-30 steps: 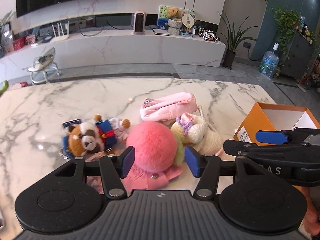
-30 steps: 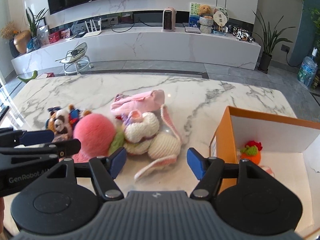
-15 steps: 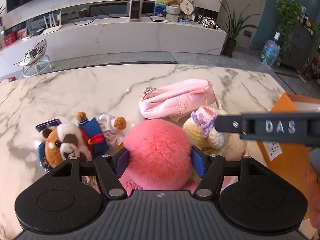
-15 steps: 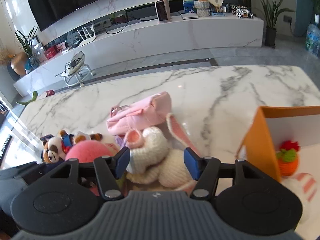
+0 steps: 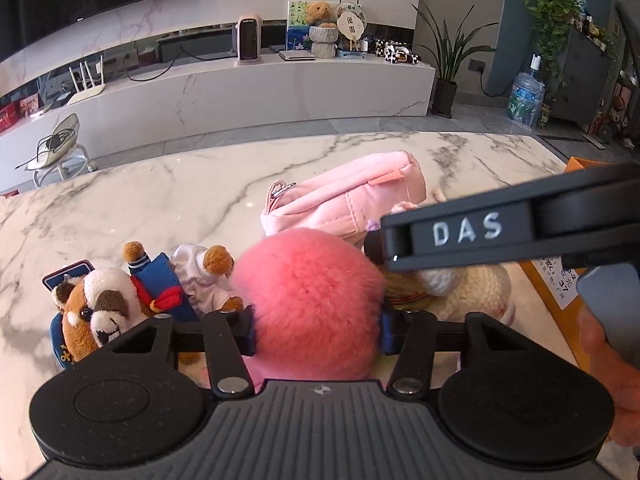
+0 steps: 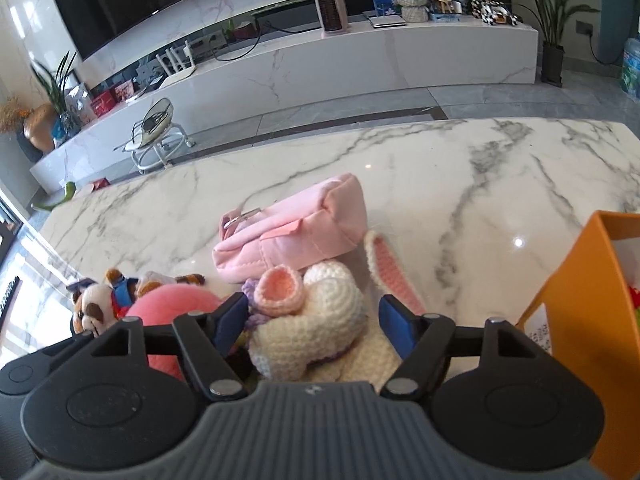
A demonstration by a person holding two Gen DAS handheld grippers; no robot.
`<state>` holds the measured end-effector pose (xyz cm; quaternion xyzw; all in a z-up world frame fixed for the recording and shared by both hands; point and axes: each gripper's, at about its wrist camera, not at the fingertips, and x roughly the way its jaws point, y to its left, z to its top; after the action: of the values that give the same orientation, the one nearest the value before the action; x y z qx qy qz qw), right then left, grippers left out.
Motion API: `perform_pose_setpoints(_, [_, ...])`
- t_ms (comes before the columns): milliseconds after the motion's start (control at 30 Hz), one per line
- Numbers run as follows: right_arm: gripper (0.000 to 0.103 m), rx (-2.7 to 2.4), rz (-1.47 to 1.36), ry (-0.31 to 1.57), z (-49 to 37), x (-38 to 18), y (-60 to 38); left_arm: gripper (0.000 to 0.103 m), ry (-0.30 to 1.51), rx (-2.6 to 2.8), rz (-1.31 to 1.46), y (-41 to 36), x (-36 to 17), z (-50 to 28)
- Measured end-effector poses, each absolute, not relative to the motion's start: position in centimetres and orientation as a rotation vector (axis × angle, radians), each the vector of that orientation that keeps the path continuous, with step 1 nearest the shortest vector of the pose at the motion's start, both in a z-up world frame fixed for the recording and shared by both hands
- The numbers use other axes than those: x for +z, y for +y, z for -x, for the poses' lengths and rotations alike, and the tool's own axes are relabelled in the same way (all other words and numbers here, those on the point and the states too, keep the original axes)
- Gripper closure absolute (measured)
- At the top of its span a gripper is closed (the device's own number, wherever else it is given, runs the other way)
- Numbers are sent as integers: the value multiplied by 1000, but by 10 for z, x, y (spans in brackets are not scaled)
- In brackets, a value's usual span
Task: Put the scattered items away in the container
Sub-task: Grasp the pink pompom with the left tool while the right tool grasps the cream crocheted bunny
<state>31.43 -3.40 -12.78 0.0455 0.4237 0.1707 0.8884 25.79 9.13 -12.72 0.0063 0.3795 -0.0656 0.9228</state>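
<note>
White marble veined in grey makes up the worktop (image 6: 460, 184), which fills the middle of both views and carries everything we are tidying. At the right edge of the right wrist view stands the orange box (image 6: 576, 320), its open top showing a white inside. Left of it, at frame centre, lies the pink pouch (image 6: 296, 236), with the cream crocheted rabbit (image 6: 320, 320) just in front of it, one long ear stretched toward the box. Our right gripper (image 6: 312, 322) straddles that rabbit; its jaws are opening, the blue pads on either side of the toy and not visibly pressing it. In the left wrist view the fluffy pink ball (image 5: 312, 296) sits at lower centre between the pads of our left gripper (image 5: 316, 330), whose jaws are closing and already sink into the fur on both sides. At lower left lies the brown-and-white plush dog (image 5: 100, 312), touching a smaller bear figure (image 5: 208, 268).
</note>
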Motion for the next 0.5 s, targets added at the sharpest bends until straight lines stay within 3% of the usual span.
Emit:
perform_pose_setpoints(200, [45,359,-73,892,-307,-129,-33,51,775,-132,-11,95,-122,-252])
perform_pose_setpoints(500, [46,343,-93,922,-279,-121,-48,52,766,-116,-22,84,-107,-218])
